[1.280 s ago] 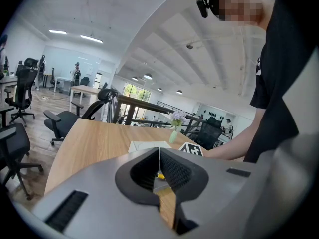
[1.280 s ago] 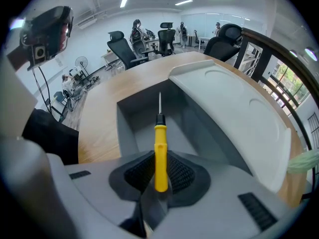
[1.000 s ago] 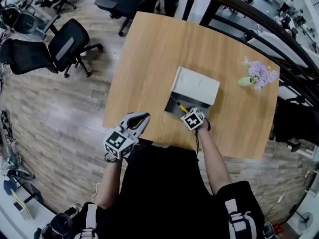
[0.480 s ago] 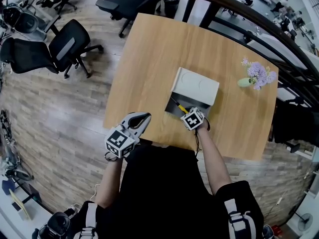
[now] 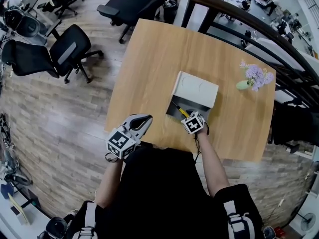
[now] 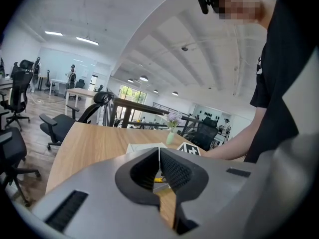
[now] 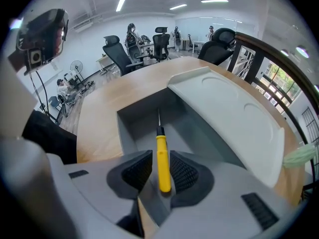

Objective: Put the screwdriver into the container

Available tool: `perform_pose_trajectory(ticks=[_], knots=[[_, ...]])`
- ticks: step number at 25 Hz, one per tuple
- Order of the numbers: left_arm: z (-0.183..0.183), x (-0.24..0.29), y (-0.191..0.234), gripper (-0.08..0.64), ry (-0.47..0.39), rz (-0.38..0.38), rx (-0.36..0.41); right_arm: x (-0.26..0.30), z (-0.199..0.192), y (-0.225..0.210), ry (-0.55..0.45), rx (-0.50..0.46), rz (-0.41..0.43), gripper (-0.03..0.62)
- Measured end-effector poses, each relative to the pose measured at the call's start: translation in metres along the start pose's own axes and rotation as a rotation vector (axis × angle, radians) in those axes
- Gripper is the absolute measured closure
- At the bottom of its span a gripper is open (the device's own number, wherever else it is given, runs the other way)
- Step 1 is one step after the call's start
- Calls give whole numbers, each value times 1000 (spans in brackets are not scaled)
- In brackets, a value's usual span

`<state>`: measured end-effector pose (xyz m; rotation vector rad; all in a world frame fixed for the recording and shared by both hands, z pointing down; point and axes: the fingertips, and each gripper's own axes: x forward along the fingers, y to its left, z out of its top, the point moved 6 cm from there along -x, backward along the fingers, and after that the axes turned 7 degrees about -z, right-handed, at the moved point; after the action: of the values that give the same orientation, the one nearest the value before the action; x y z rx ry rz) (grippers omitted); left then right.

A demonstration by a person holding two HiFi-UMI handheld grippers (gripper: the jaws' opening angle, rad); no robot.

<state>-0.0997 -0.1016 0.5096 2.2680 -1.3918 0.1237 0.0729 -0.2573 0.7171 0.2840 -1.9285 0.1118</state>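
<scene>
The screwdriver (image 7: 162, 166) has a yellow handle and a black collar; the container (image 7: 134, 121) is grey inside, with an off-white lid (image 7: 234, 118). The counter (image 5: 149, 59) is pale wood grain, and at the frame's right lilac flowers (image 5: 256, 74) stand in a mint vase (image 5: 243, 84).

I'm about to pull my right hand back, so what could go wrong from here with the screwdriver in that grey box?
1. The jaws of the right tool have just been opening, but the yellow-handled screwdriver lies between them. Pulling back at a slant could drag it out of the grey open container.
2. The handle end seems close to the near wall, so a nudge might tip it over.
</scene>
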Motion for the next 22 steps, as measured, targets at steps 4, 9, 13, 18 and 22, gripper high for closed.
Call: perform_pose_trajectory(ticks=[4, 9, 13, 18, 22], knots=[[0, -7, 1, 532, 0, -22, 16, -11, -1, 7, -45, 36, -33, 468], [0, -12, 3, 532, 3, -64, 35, -34, -5, 14, -127, 76, -127, 468], [-1, -13, 4, 532, 12, -110, 52, -53, -8, 16, -194, 108, -212, 468], [-3, -15, 8, 532, 27, -177, 69, -73, -13, 28, -262, 189, -250, 520], [-3, -15, 11, 532, 37, -222, 89, -85, -15, 43, -281, 216, -266, 560]])
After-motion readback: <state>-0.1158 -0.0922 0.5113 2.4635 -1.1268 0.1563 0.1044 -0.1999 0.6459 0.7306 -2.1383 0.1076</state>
